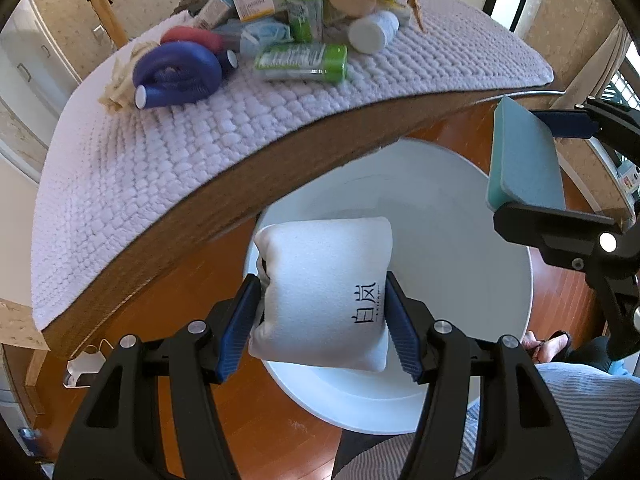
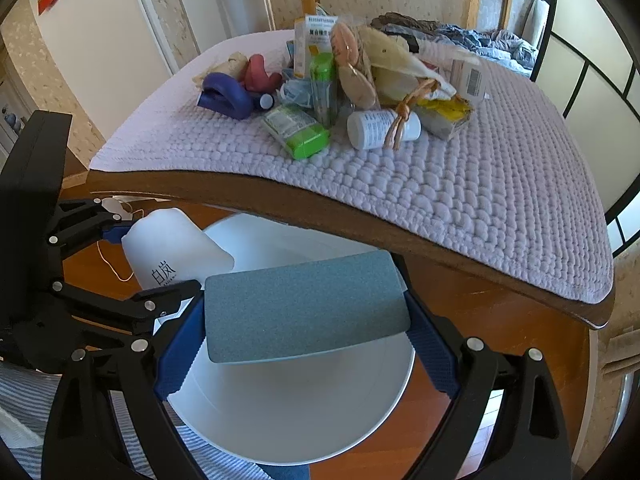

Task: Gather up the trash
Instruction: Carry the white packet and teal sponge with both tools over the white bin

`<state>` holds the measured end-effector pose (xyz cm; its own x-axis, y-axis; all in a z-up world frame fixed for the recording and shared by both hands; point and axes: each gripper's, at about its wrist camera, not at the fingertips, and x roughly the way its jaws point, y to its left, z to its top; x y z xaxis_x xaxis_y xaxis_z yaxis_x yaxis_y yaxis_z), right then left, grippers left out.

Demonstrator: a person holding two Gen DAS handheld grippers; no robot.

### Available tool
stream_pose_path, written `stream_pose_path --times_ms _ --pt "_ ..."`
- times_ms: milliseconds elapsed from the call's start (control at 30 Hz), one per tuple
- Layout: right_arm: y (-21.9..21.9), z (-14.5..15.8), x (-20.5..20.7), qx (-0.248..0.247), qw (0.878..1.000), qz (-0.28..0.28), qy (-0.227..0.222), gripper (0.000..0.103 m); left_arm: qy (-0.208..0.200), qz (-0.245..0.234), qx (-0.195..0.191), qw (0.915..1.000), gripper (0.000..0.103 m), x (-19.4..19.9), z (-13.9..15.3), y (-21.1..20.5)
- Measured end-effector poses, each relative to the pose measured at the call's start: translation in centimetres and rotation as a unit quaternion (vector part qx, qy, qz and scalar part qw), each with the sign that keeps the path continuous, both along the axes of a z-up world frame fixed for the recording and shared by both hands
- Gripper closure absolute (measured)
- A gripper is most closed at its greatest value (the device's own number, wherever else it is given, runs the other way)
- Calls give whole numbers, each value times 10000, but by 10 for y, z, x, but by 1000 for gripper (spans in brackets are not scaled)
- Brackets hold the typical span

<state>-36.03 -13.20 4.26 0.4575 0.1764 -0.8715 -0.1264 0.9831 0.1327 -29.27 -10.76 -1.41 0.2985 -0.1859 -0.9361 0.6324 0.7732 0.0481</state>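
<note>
Left gripper (image 1: pixel 322 320), seen from its own wrist camera, is clamping a small white pillow-shaped pouch (image 1: pixel 324 292) between its blue pads, the jaws standing about as far apart as the pouch is wide and pressing into both its sides; the pouch is hanging directly above a white bin (image 1: pixel 460 280) on the wooden floor, presumably so that a release would drop it inside. At the upper right of this view, the right gripper (image 1: pixel 560 168) is holding a teal sponge block (image 1: pixel 524 156) near the table edge (image 1: pixel 280 184). From the right wrist camera, the right gripper (image 2: pixel 306 316) is gripping the sponge block (image 2: pixel 304 308) by its two ends, jaws wide apart, over the bin (image 2: pixel 304 400), while the left gripper (image 2: pixel 132 256) is carrying the pouch (image 2: pixel 172 248) just beside it. Remaining trash, including green packets (image 2: pixel 298 126), a white bottle (image 2: pixel 376 126) and a blue foam roll (image 2: pixel 226 96), is lying heaped on the quilted table cover (image 2: pixel 460 200).
</note>
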Motion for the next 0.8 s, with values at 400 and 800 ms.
stream_pose_path --times_ms 400,800 --pt "11 -21 7 -99 9999 -55 110 12 227 55 96 9997 41 6 -32 1" --pt "21 -45 12 -52 9995 -223 219 12 325 90 152 9993 41 1 -58 -2"
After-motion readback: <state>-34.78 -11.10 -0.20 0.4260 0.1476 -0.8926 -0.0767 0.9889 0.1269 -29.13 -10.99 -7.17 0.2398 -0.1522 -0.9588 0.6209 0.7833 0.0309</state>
